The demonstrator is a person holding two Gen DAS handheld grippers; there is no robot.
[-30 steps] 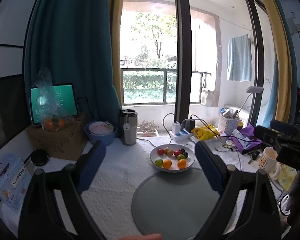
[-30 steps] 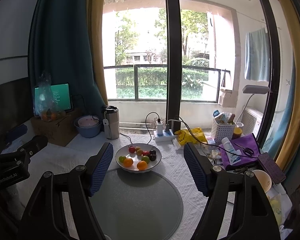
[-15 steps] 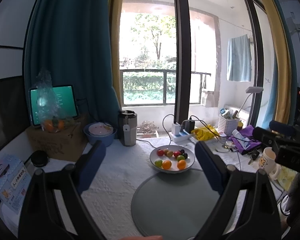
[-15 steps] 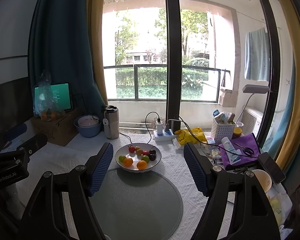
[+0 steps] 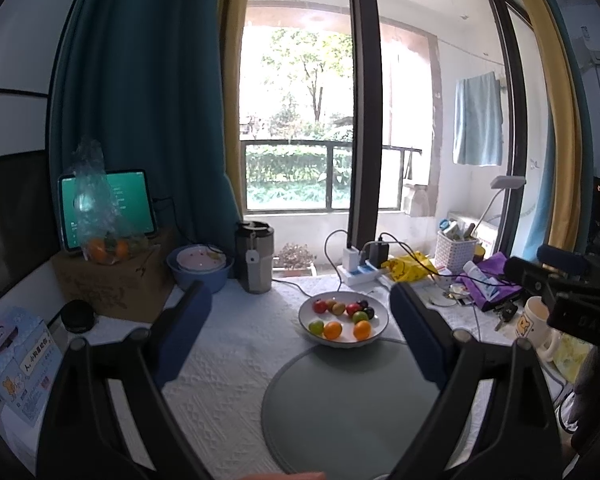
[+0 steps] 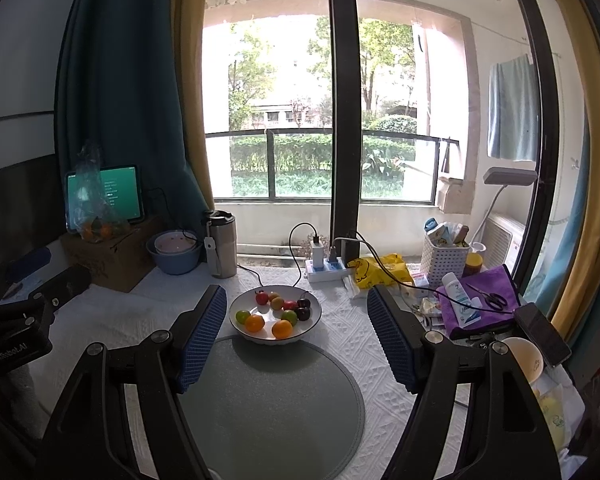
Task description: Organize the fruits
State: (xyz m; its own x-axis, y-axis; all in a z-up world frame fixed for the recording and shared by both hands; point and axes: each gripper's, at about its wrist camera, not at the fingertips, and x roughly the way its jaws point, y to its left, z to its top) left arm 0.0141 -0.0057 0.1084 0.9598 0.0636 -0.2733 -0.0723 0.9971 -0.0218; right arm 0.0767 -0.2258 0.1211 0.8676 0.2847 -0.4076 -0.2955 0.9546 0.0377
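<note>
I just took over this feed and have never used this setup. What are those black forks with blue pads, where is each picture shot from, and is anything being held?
There is no robot arm. A person holds two hand-held grippers, each with a fisheye camera looking forward along its fingers. One picture comes from the left gripper, the other from the right gripper. The black forks are the fingers; the blue pads are their gripping faces. Both sets of jaws stand open and empty. Ahead, on a white tablecloth, a white bowl of small mixed fruit sits at the far edge of a round grey mat. Behind it stand a steel tumbler and a power strip.
</note>
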